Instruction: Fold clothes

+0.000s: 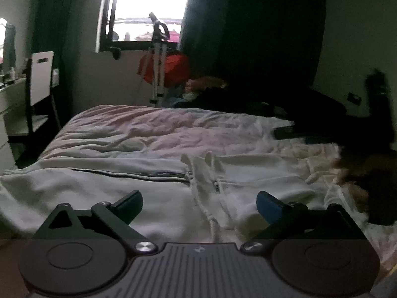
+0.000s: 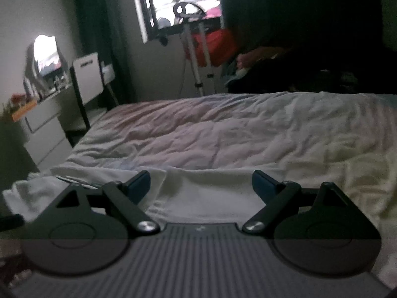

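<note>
- Big pale bed (image 1: pixel 148 129) fills both views, quilt rumpled, window (image 1: pixel 148 0) bright behind it, dark pile of clothes (image 1: pixel 248 94) at the far right.
- On the near edge of the bed lies the hoodie (image 1: pixel 99 193), white, zip (image 1: pixel 129 173) and drawcords (image 1: pixel 206 198) facing up.
- It lies crosswise: the long axis runs left to right along the bed's edge, and the zip runs that way too. The cords sit toward the right, so the neck end likely points right, the hem left.
- In the right wrist view a flat white panel of it (image 2: pixel 206 193) sits just ahead, ribbed edge nearest the camera.
- Left gripper (image 1: pixel 199 206) hangs over the cords, jaws spread wide, holding nothing.
- Right gripper (image 2: pixel 201 186) hovers low over the white panel, jaws spread too, nothing pinched.
- Looks like the very start: no fold made yet, both tools lining up for a grab.
- To do it well, I'd say: each gripper takes one layer edge at matching points, clear of the loose cords, lifts evenly and carries the cloth across so the crease lands straight along that long axis.
</note>
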